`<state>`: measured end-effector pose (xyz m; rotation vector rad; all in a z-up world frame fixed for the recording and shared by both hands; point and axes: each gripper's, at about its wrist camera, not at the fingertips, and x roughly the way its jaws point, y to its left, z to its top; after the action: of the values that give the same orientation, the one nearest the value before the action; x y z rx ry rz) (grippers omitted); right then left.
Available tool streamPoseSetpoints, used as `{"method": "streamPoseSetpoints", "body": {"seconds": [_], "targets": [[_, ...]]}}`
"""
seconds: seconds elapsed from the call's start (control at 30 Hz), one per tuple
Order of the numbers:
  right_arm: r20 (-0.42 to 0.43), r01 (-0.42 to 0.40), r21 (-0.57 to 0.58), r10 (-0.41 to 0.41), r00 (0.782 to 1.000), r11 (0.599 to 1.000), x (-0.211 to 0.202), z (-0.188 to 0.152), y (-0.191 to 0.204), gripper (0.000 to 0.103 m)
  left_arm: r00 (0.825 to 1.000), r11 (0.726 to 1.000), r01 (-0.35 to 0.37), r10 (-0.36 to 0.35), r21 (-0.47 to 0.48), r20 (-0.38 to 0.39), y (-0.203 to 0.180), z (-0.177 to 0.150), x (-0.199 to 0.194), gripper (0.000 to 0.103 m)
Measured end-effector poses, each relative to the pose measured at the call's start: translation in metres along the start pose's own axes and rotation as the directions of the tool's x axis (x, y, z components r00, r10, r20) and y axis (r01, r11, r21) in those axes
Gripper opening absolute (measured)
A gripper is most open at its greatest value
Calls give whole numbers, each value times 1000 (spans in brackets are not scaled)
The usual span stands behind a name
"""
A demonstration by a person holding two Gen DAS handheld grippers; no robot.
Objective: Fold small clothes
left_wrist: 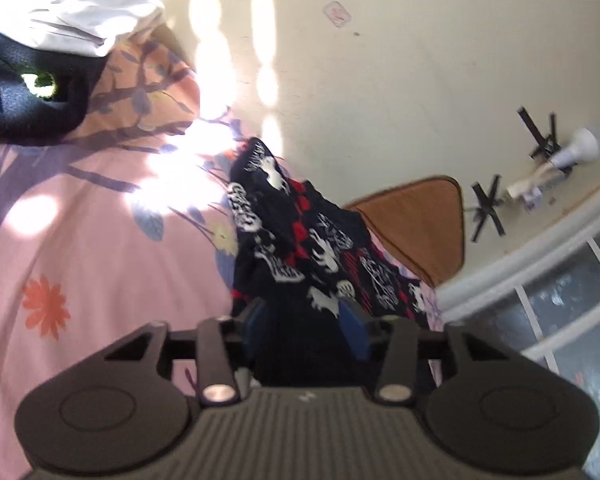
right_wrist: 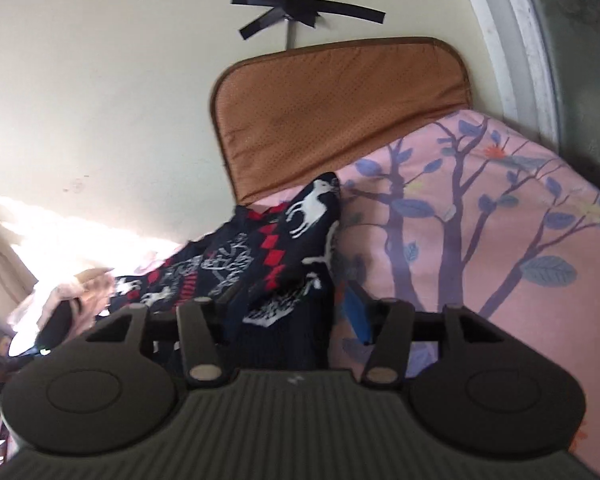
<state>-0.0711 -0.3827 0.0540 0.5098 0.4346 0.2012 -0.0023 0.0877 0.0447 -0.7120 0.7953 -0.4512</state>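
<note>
Navy knit with white deer and red diamonds, the small sweater [left_wrist: 300, 240] hangs bunched between both tools above the pink tree-print bedsheet [left_wrist: 80, 260], stretching away toward the brown headboard pad [right_wrist: 332, 120]. The left gripper [left_wrist: 306, 320] has dark cloth filling the gap between its blue pads, so its fingers look pinched on one edge of the garment. The right gripper [right_wrist: 296, 312] likewise has fabric packed between its fingers, with one blue pad [right_wrist: 358, 316] showing on the headboard-pad side; it seems clamped on another edge. From each tool the sweater's length runs straight forward along the fingers, toward the headboard pad, and it sags rather than lying flat. Both hands seem equally close to the cloth, so I judge the next move depends on spreading it flat on the sheet short of the headboard pad.
</note>
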Motion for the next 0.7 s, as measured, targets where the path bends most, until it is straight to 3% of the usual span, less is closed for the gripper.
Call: {"method": "streamPoseSetpoints", "body": {"seconds": [0.03, 0.07, 0.2, 0.27, 0.3, 0.37, 0.4, 0.5, 0.57, 0.6, 0.63, 0.7], "targets": [[2, -21, 8, 21, 1000, 1000, -9, -6, -7, 63, 1000, 1000, -8, 8, 27, -1, 1, -6, -6, 72], [-10, -23, 16, 23, 1000, 1000, -18, -14, -13, 64, 1000, 998, -18, 18, 53, -7, -1, -12, -9, 79], [-96, -25, 66, 31, 995, 998, -34, -43, -28, 64, 996, 995, 12, -3, 103, -86, -2, -31, -7, 79], [-119, -43, 70, 52, 992, 997, -35, -55, -26, 64, 992, 990, -14, 31, 140, -123, -5, -40, 6, 75], [-131, -53, 70, 62, 989, 996, -33, -59, -22, 63, 988, 987, -41, 64, 158, -141, -6, -43, 14, 69], [-145, -63, 55, 71, 987, 996, -28, -68, -14, 26, 978, 972, -111, 144, 206, -152, -6, -49, 25, 10], [-159, -31, 12, 33, 987, 999, -22, -69, -5, 14, 973, 956, -155, 192, 249, -132, -6, -50, 25, 8], [-142, 18, -37, -23, 990, 999, -21, -67, -2, 15, 975, 975, -127, 156, 181, -157, 12, -42, 17, 8], [-156, 16, -51, -24, 988, 999, -21, -63, -5, 21, 972, 981, -113, 142, 156, -185, 17, -39, 13, 11], [-157, 30, -71, -41, 987, 997, -22, -59, -5, 33, 970, 979, -115, 148, 169, -195, 14, -38, 11, 12], [-139, 50, -89, -62, 988, 995, -24, -53, -4, 37, 970, 976, -115, 150, 184, -191, 10, -36, 7, 14], [-76, 47, -103, -55, 996, 994, -33, -35, -2, 39, 977, 969, -113, 149, 218, -154, 0, -26, -2, 29]]}}
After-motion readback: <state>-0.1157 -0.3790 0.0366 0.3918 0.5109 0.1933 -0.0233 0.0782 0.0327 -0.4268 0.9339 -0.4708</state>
